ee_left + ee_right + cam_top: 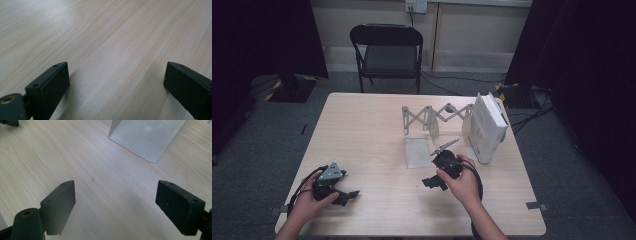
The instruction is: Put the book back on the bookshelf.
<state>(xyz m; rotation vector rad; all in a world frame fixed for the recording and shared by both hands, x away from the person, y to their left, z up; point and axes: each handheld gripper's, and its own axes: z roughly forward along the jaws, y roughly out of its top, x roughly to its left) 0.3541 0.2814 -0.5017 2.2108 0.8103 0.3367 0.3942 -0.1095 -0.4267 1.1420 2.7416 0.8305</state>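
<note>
My left gripper (348, 194) rests low at the table's near left corner, held in a hand. Its jaws stand wide open over bare wood, and the left gripper view shows the left gripper (116, 67) with nothing between the jaws. My right gripper (432, 182) hovers just right of the table's middle, jaws pointing towards the near left. They are open and empty, and the right gripper view shows the right gripper (116, 184) over bare wood. A flat grey metal plate (417, 151) (147, 137) lies on the table just beyond the right gripper.
A grey accordion-style folding rack (437, 114) stands at the far middle of the wooden table (362, 130). A white book or binder (487, 127) stands upright against the rack's right end. A black chair (387, 52) is behind the table.
</note>
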